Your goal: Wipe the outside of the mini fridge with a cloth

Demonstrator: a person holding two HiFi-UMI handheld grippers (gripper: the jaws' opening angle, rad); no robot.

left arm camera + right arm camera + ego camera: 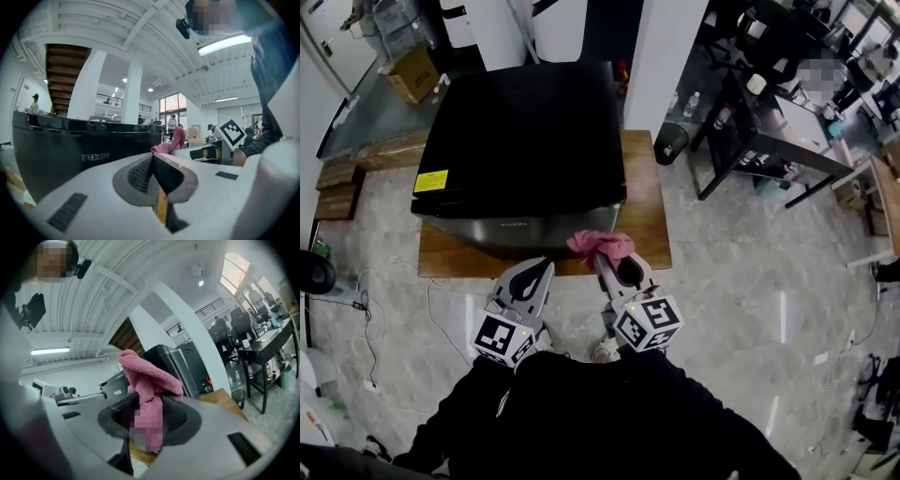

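The black mini fridge (525,141) stands on a low wooden platform (645,208), its dark front (70,154) facing me. A pink cloth (600,246) is bunched between the jaws of my right gripper (611,265), just in front of the fridge's lower right corner. In the right gripper view the pink cloth (146,380) stands up out of the closed jaws. My left gripper (540,274) hovers beside it on the left, jaws shut with nothing between them. From the left gripper view the cloth (169,143) shows past the jaw tips.
A yellow label (431,181) sits on the fridge's top left corner. A black desk (769,131) with bottles stands to the right, a black bin (671,142) beside it. Cables (370,319) trail over the tiled floor at left. A cardboard box (412,73) lies behind.
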